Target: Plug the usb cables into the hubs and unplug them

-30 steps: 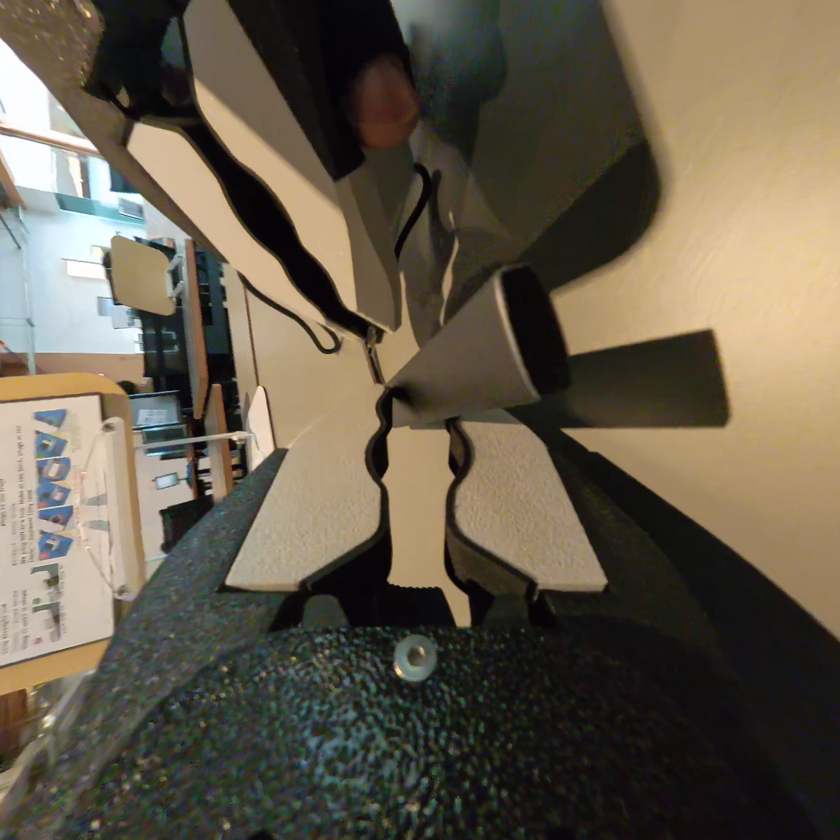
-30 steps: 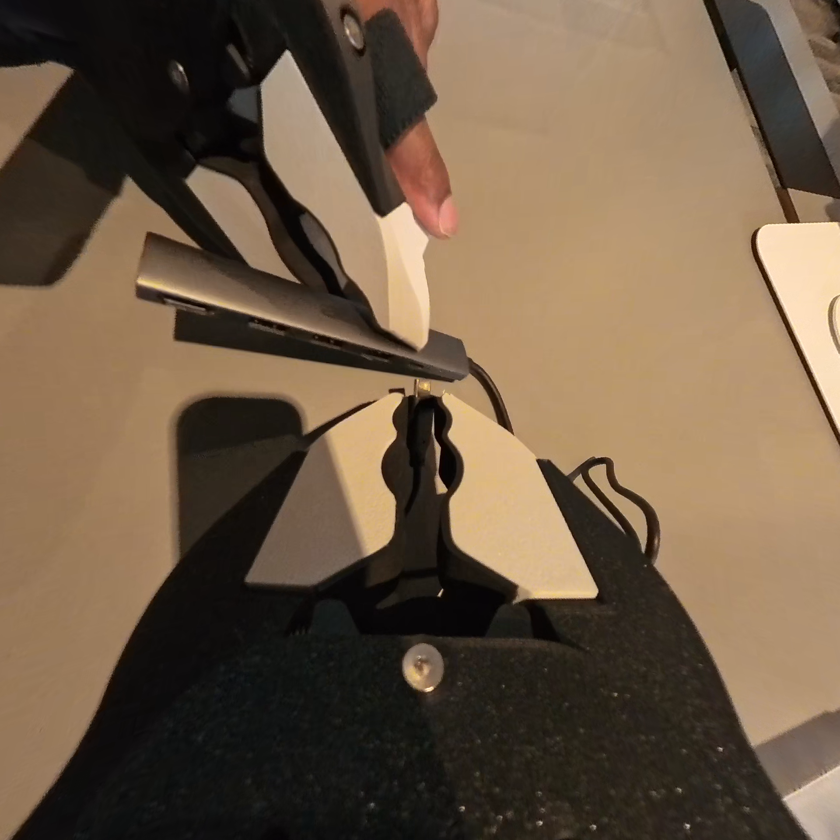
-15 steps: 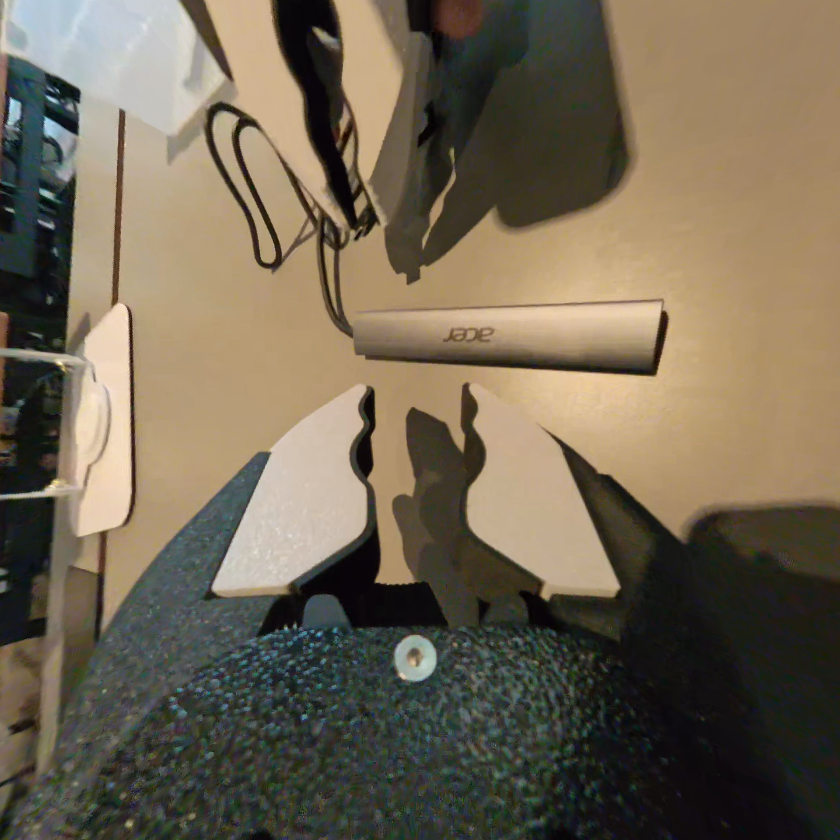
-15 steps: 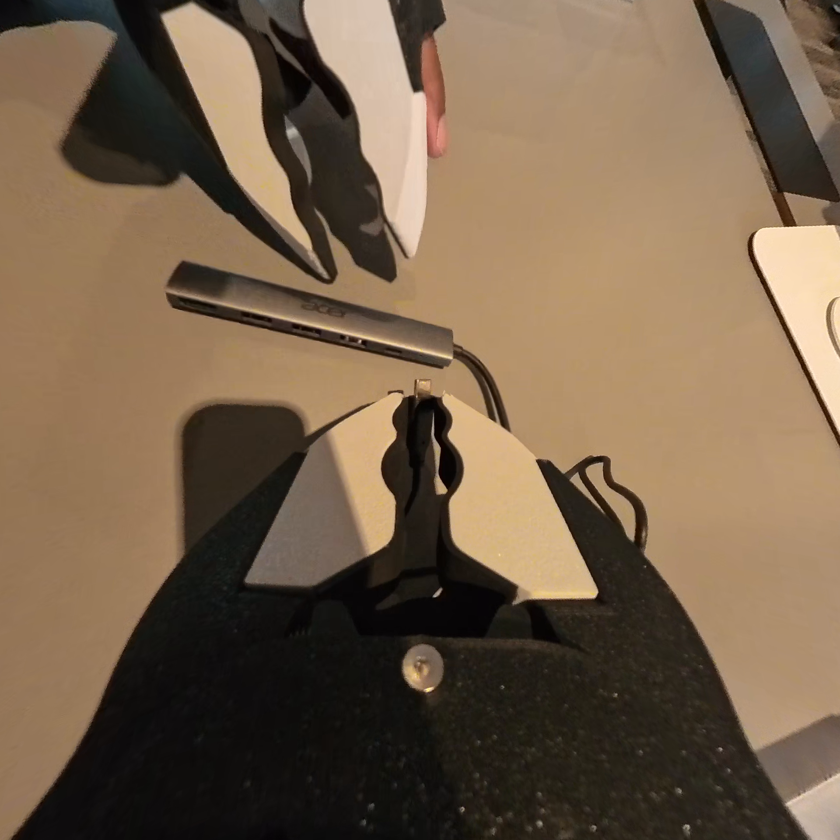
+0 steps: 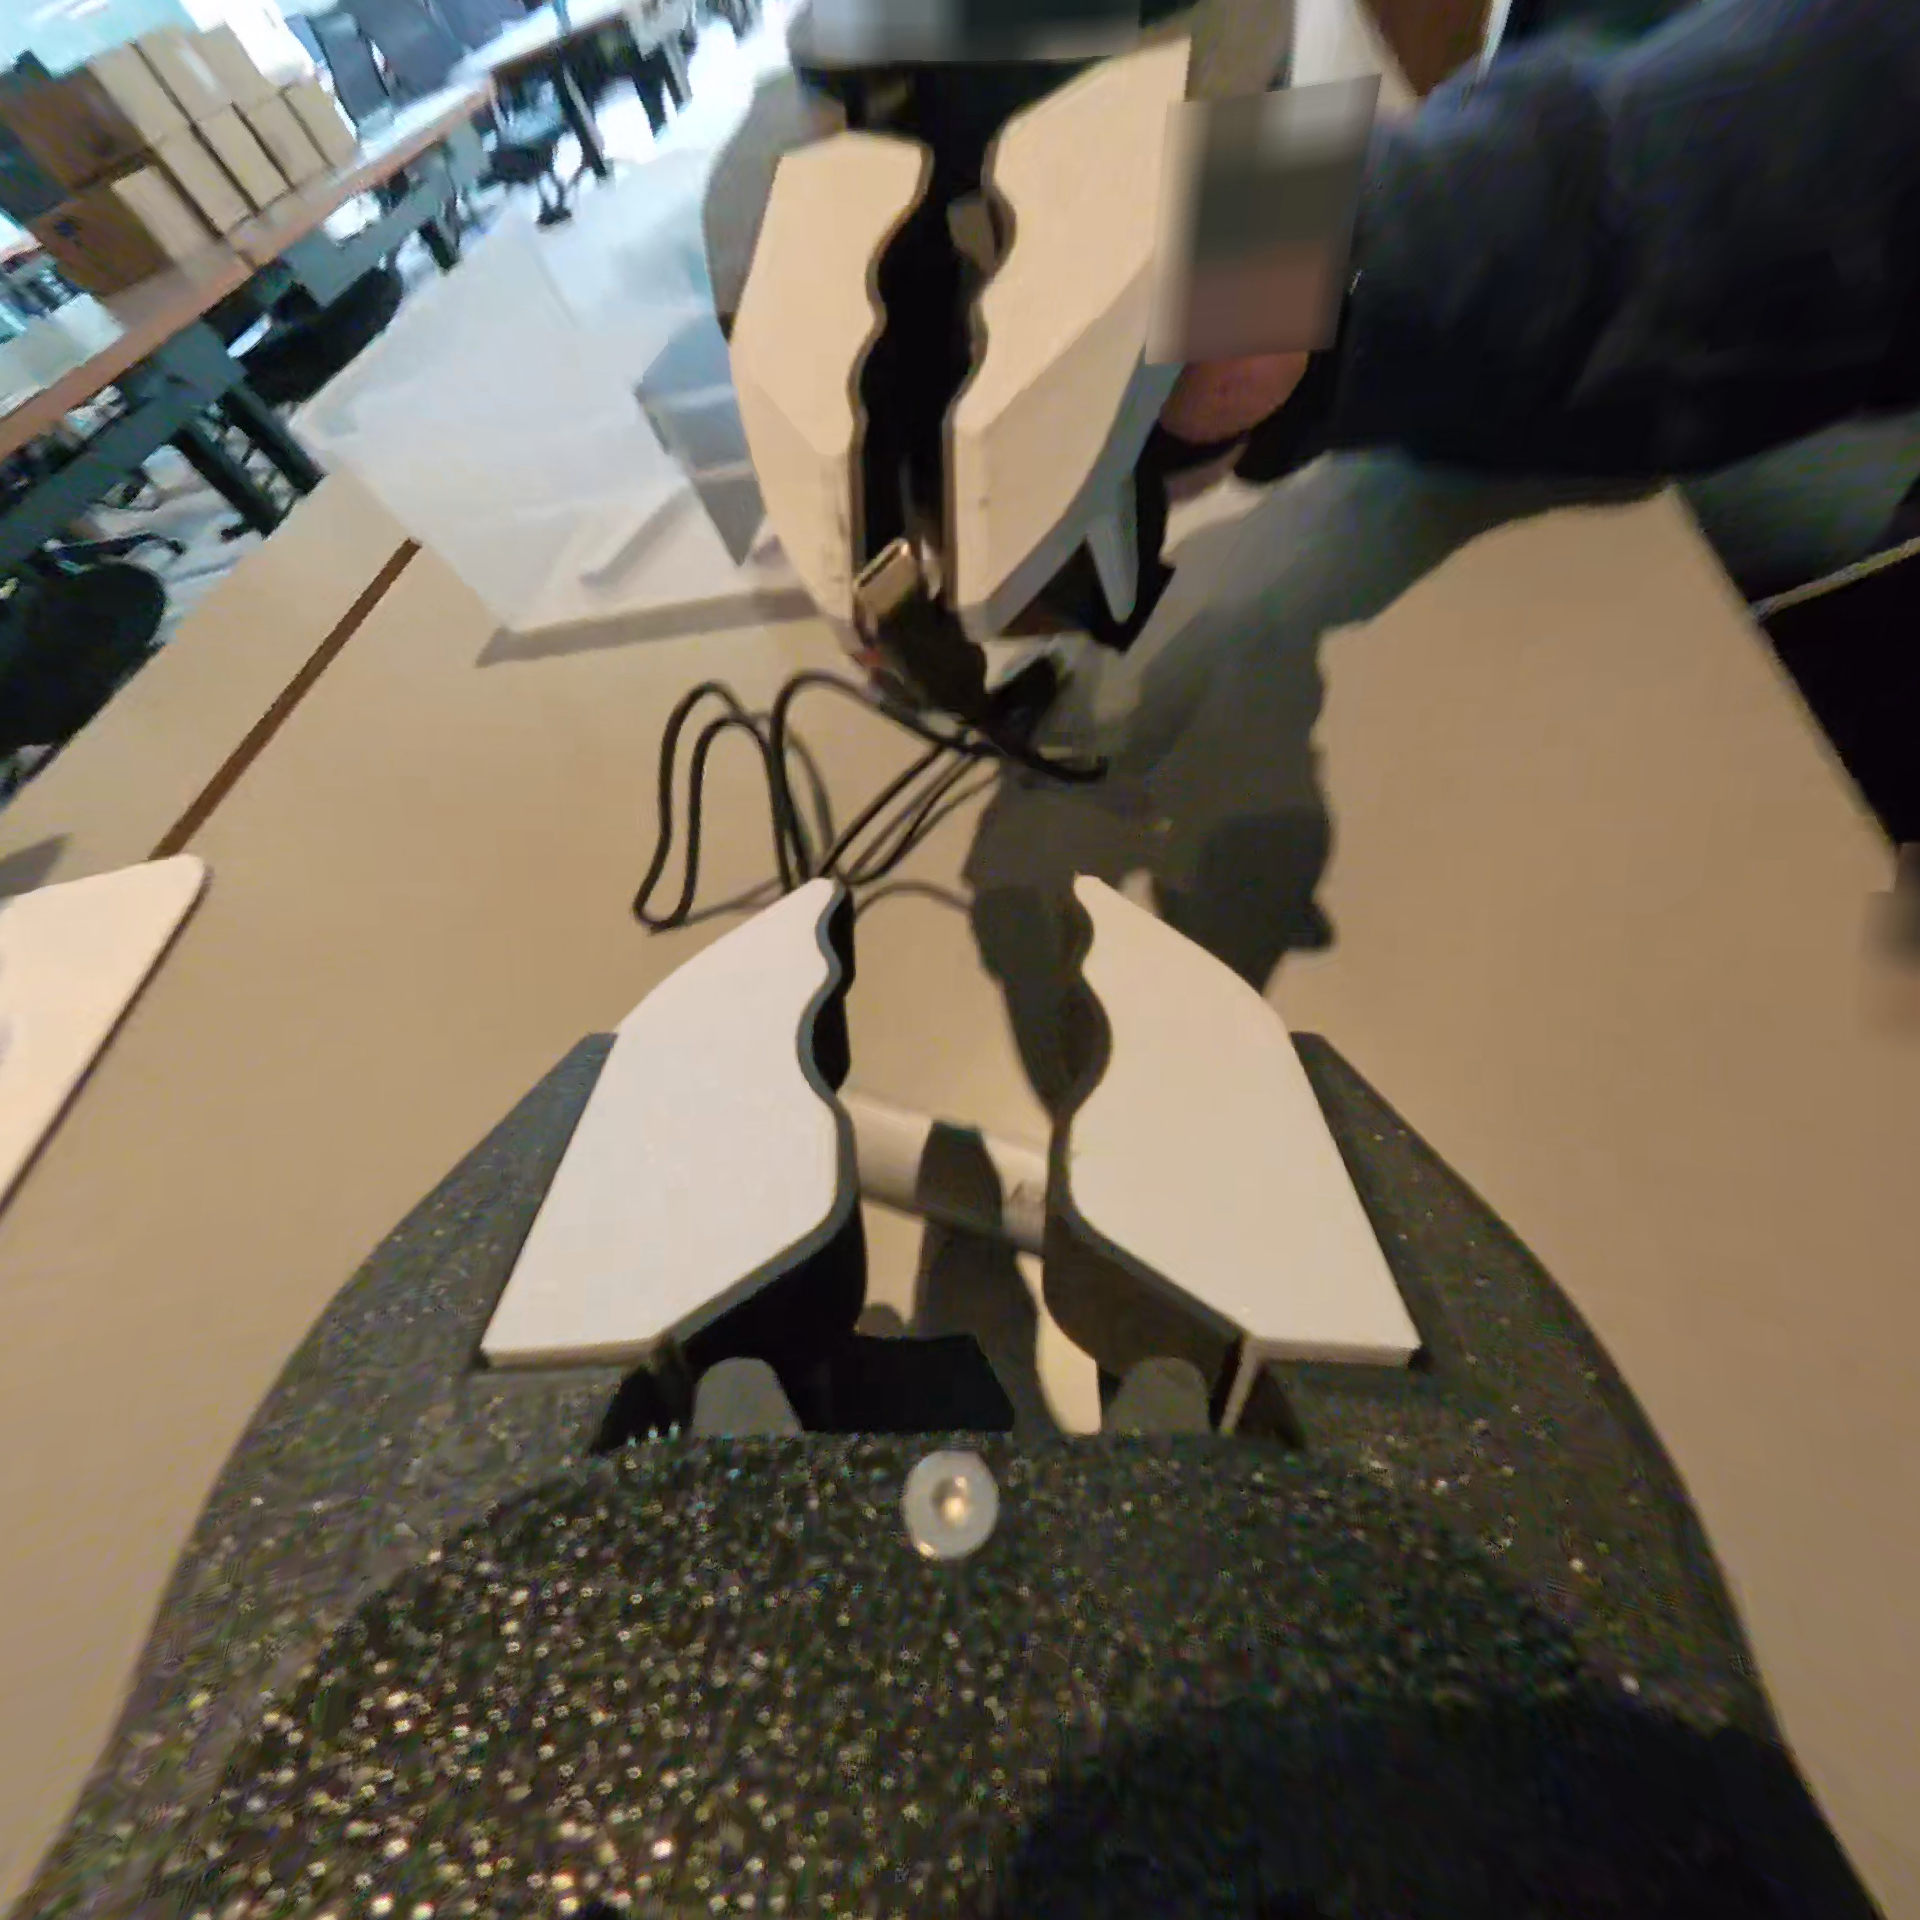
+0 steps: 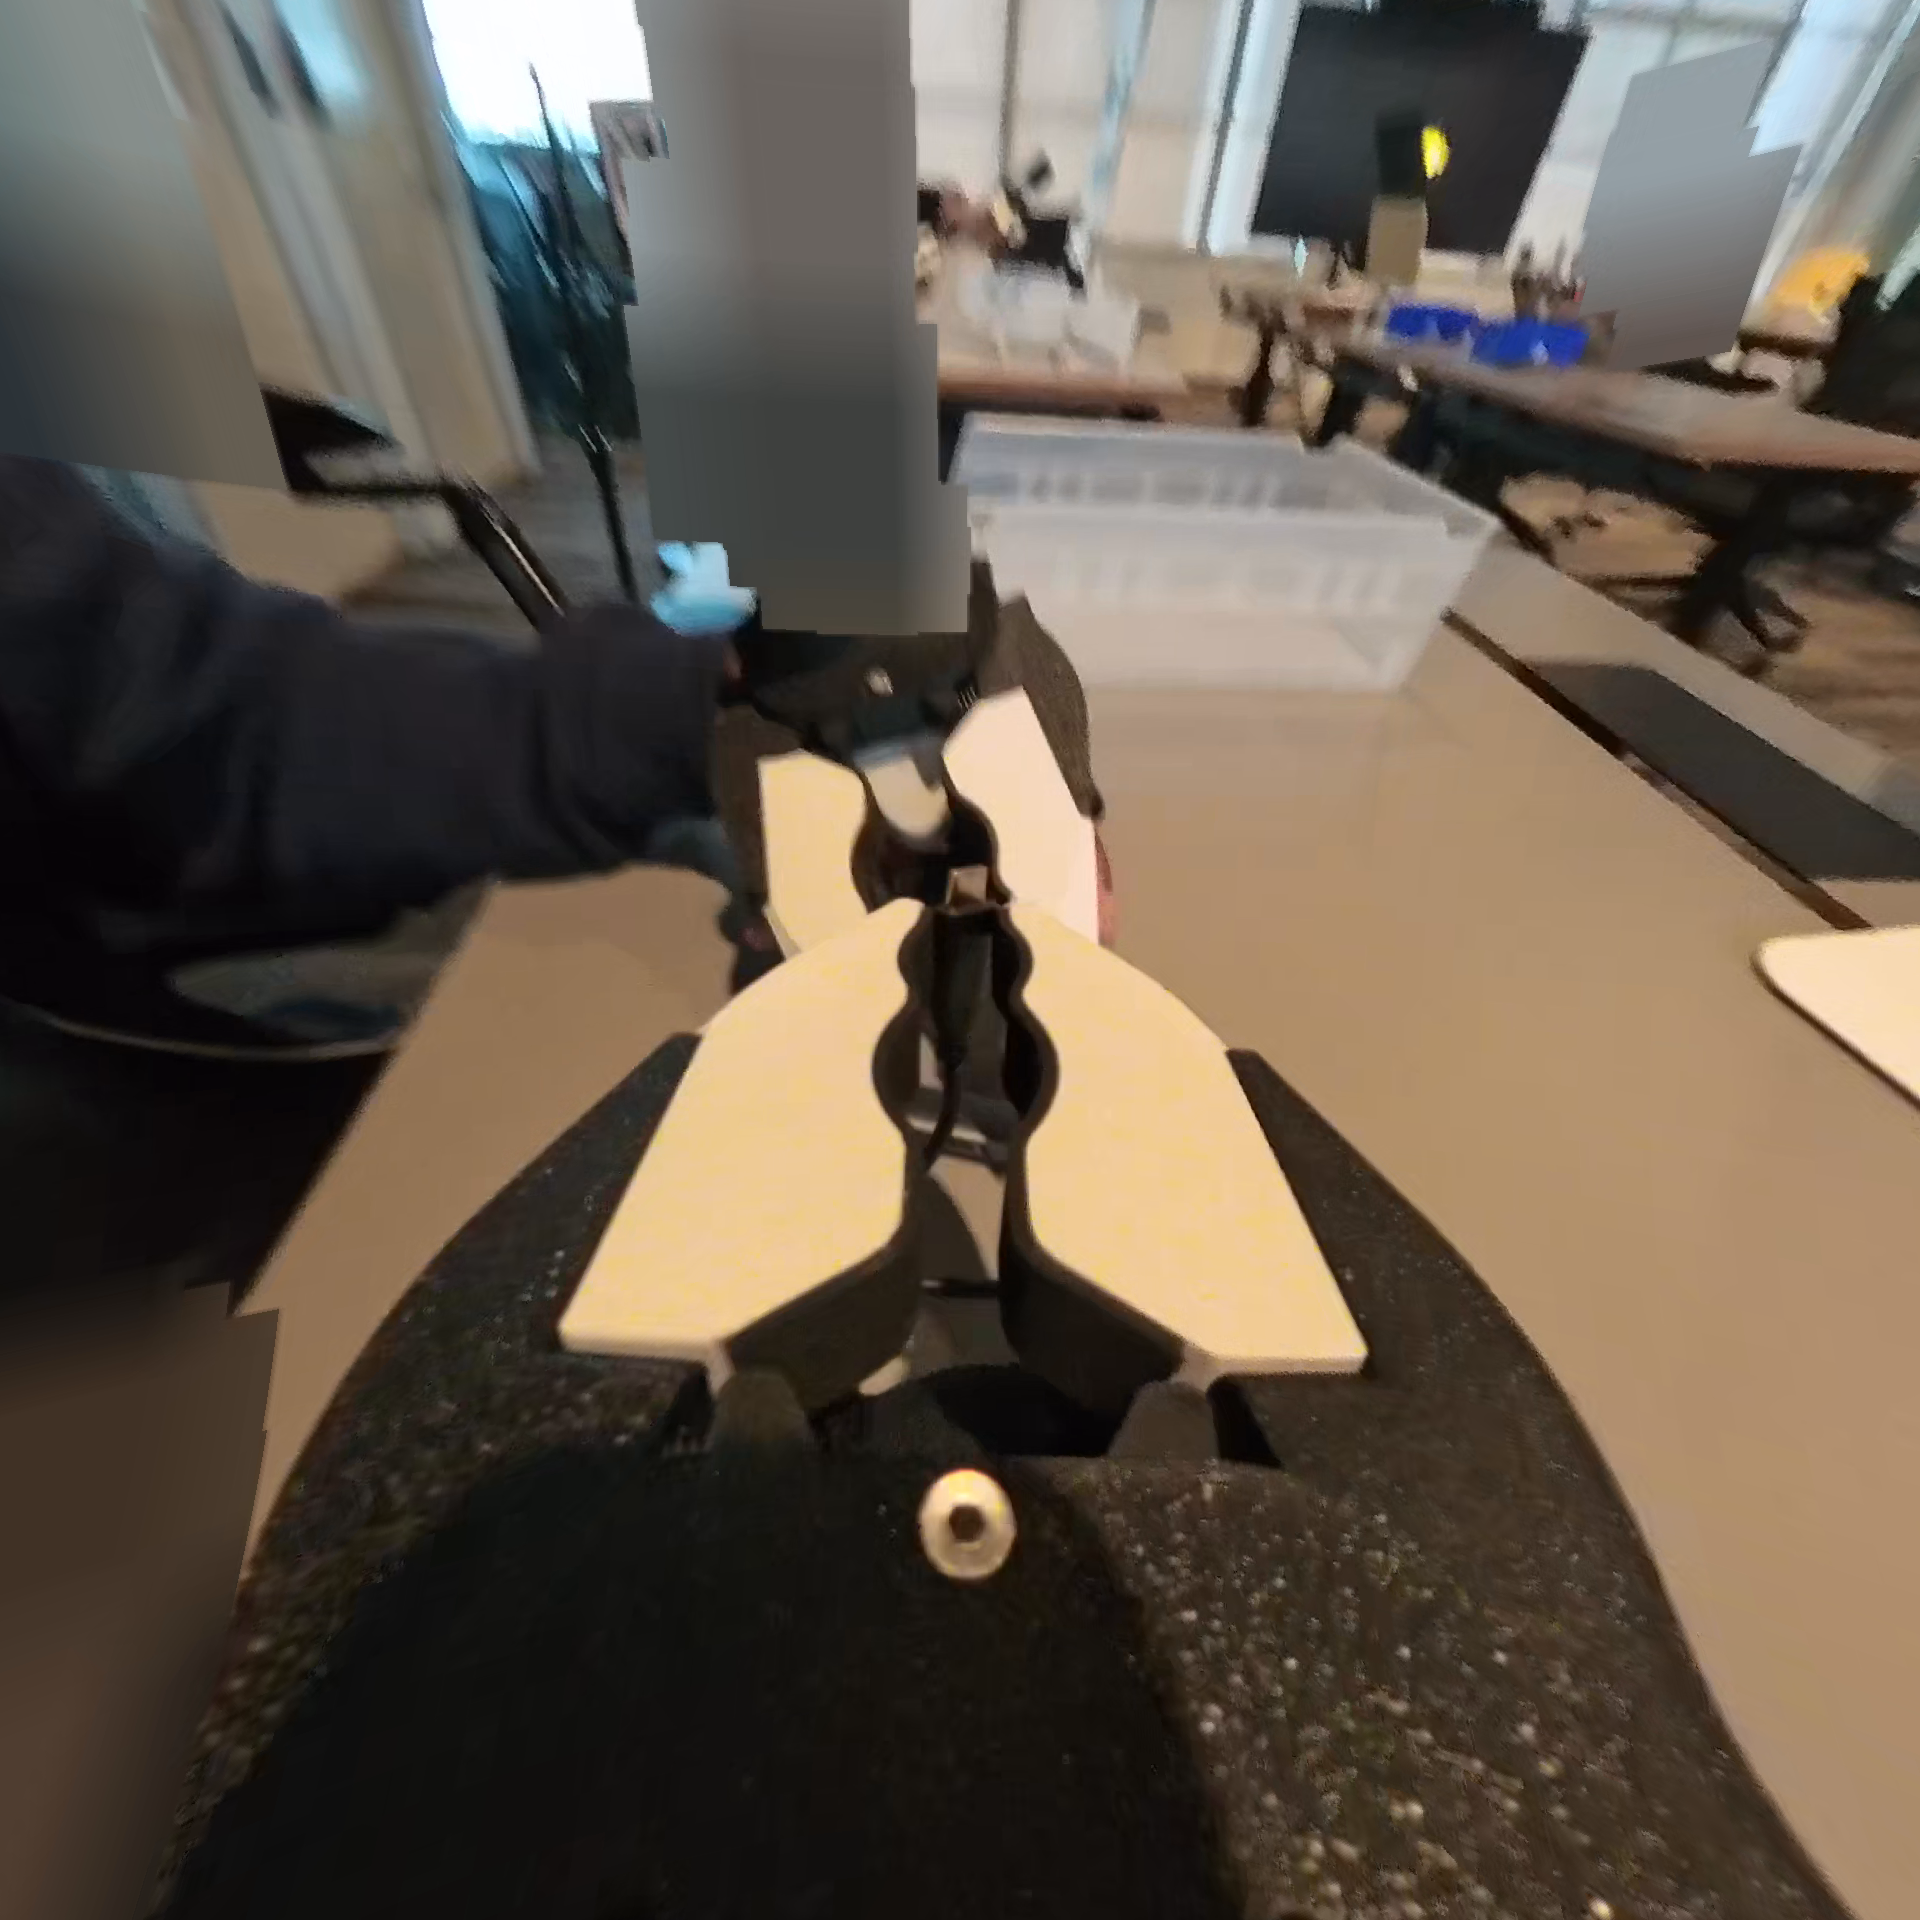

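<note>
In the left wrist view, the left gripper fills the lower half of the frame with its two white fingers spread apart and nothing between them. Through the gap between them, low in the frame, a short stretch of the grey hub shows lying on the tan bench, below the fingers and not touched by them. At the upper middle the right gripper points down toward the camera, its fingers closed on a black usb cable whose metal plug sticks out at their tips; the rest of the cable falls in loose loops onto the bench just beyond the left fingertips. A dark sleeve crosses the upper right, and a clear plastic bin stands at the upper left. In the right wrist view, the right gripper sits at the centre, fingers pinched on the usb cable, which runs along the slot between them with its plug just past the tips. Straight beyond, the left gripper faces it with fingers apart, a dark sleeve reaching in from the left. The hub cannot be made out clearly here.
</note>
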Motion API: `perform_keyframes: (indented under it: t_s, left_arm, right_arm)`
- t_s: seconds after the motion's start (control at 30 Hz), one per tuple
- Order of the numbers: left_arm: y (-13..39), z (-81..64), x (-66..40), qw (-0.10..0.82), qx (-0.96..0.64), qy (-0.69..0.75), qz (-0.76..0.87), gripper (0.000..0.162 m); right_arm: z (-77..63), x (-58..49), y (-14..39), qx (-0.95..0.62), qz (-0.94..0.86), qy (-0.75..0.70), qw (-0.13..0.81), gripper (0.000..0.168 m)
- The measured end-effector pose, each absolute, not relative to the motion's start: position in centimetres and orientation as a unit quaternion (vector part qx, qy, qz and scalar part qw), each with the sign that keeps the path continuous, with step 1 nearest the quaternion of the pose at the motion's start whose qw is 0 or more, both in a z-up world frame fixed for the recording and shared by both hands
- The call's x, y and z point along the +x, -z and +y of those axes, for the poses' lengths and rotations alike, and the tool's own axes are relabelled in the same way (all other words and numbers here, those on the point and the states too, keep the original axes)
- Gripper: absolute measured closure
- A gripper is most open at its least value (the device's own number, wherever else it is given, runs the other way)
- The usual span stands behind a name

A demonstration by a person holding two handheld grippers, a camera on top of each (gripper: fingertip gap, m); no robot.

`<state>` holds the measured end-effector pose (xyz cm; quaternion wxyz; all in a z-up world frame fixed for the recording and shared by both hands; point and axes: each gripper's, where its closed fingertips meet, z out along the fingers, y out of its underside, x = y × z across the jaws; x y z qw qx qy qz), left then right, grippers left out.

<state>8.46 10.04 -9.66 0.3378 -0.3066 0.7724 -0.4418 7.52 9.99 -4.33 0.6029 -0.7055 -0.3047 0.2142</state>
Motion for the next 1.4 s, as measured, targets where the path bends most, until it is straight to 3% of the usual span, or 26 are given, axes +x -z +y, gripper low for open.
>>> perform_keyframes:
  t_s: [0.3,0.9,1.13,1.4]
  left_arm:
    - [5.7,8.1,8.4,0.273,-0.307,0.626,0.662,0.129]
    - [4.3,6.4,6.9,0.146,-0.279,0.727,0.610,0.154]
    - [3.8,7.0,7.0,0.154,-0.279,0.739,0.594,0.155]
    - [0.8,12.7,7.8,0.247,-0.329,0.790,0.455,0.156]
  right_arm:
    - [9.1,6.9,1.9,-0.631,-0.247,-0.379,0.630,0.159]
    - [8.6,5.5,2.4,-0.620,-0.249,-0.446,0.596,0.158]
    - [9.0,5.8,2.0,-0.611,-0.238,-0.433,0.618,0.159]
    - [9.9,9.0,-0.6,-0.585,-0.174,-0.325,0.722,0.142]
